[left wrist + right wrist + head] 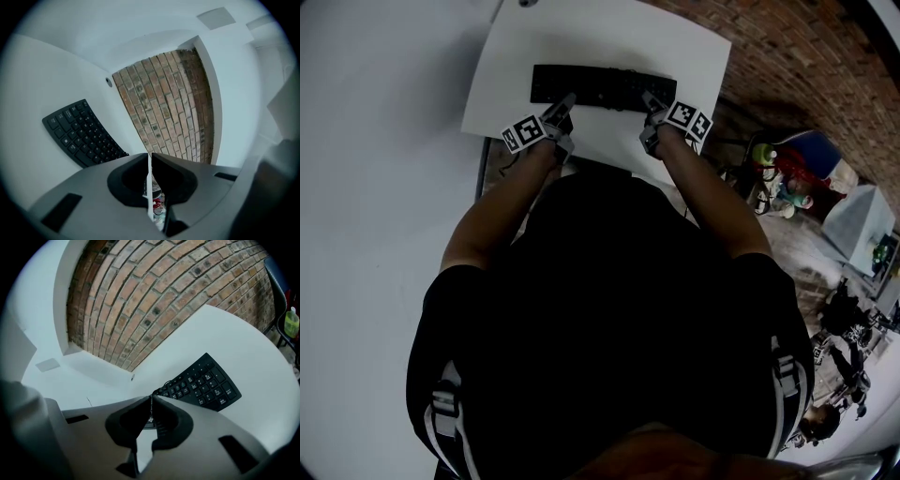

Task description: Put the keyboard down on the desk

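Note:
A flat black keyboard [602,87] lies on the white desk [694,56], near its middle. My left gripper [565,101] sits at the keyboard's near left corner, my right gripper [652,100] at its near right corner. In the left gripper view the jaws of the left gripper [150,157] are shut with nothing between them, and the keyboard [82,133] lies off to the left. In the right gripper view the right gripper [151,398] is also shut, with an end of the keyboard [201,383] just beyond its tips. I cannot tell whether either gripper touches the keyboard.
The desk has a small round hole [528,3] at its far edge. A brick floor [806,56] lies to the right, with a chair holding colourful items [778,173] and a white box [862,220]. A green bottle [291,320] shows at the far right.

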Motion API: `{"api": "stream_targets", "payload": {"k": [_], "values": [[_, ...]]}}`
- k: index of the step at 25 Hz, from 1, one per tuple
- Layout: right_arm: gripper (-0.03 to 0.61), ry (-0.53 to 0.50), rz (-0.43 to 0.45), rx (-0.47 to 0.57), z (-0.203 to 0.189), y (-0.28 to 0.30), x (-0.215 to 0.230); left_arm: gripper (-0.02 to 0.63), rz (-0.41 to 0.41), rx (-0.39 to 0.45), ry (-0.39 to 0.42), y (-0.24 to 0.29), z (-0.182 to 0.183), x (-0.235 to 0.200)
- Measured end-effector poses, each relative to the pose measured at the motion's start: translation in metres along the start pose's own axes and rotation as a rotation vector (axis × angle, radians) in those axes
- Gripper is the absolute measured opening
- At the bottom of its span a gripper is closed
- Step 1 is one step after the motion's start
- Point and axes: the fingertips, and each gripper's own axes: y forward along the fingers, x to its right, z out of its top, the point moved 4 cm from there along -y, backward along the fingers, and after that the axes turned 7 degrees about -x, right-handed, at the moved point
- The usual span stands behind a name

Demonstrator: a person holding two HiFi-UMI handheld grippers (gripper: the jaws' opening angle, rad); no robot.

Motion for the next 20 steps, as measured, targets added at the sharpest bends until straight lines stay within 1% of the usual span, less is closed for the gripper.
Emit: {"api": "stream_targets", "payload": {"k": [4,6,10,20], "values": [[0.041,-0.016,0.012,0.025,0.004,-0.008,-0.004,0.037,0.009,-0.023,0.075,-0.001,0.004,0.009],[0.041,-0.045,0.004,0.034,0.003,-0.011,-0.007,0.034,0.005,-0.03,0.106,-0.004,0.005,0.013],[0.038,-0.101,-0.005,0.058,0.002,-0.015,-0.012,0.026,-0.02,-0.028,0.115,-0.006,0.005,0.017],[0.037,-0.255,-0.001,0.121,0.003,-0.03,-0.034,0.023,-0.026,-0.055,0.246,-0.009,0.003,0.04]]}}
